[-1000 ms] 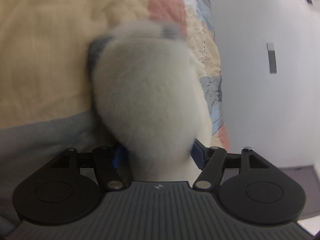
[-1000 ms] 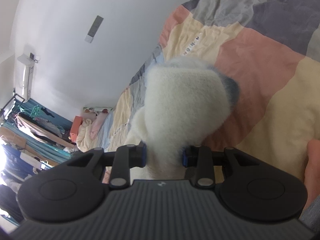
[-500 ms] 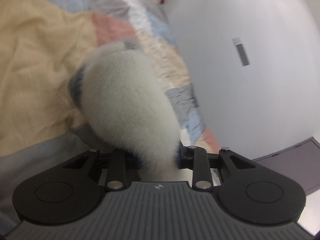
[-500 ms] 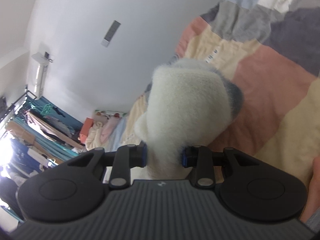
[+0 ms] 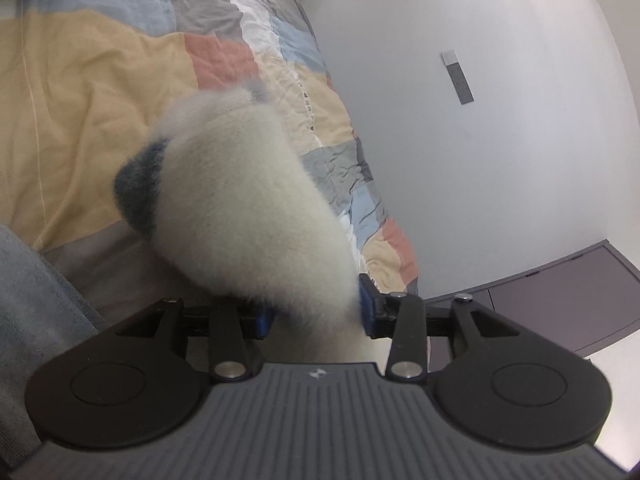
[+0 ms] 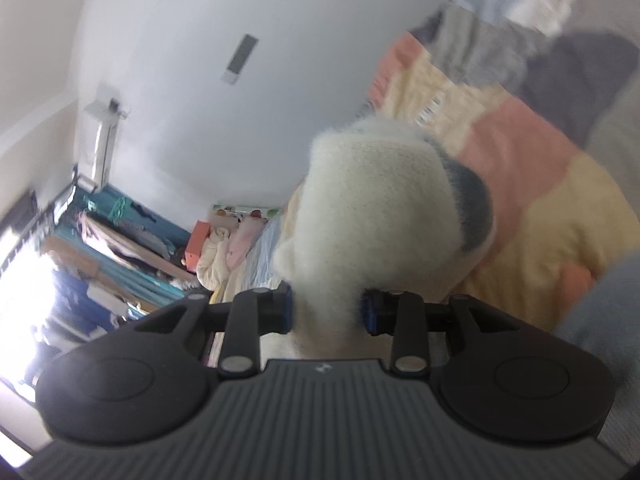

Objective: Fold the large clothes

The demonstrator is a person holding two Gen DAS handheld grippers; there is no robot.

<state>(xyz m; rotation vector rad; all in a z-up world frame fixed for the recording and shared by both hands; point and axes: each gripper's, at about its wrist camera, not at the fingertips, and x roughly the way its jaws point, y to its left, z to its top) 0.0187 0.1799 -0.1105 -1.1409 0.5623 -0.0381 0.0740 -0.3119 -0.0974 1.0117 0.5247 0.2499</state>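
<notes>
A white fuzzy garment, fleece-like with a blue-grey trim patch on one side, runs straight out from between the fingers of both grippers, bunched into a thick roll that hangs above the patchwork quilt on the bed. Its long axis follows each gripper's pointing line, forward and a little downward, so any fold will turn on where that far end comes down on the quilt.

On the left gripper the jaws are opening; the blue pads sit on either side of the roll, the right-hand one against the fleece, the left-hand one seemingly with a sliver of slack, though the fuzz blurs that edge and I would not swear to it. On the right gripper the jaws are easing apart too, yet both pads press into a narrower neck of the white fuzzy garment, so I read it as gripped. Neither hand looks nearer the cloth than the other; each has its own end.

The left wrist view shows the quilt stretching away to a plain wall with a grey wall panel, and the bed's edge. The right wrist view, motion-smeared, shows what the other cannot: a clothes rack by a bright window and pale bundles piled by the wall.
</notes>
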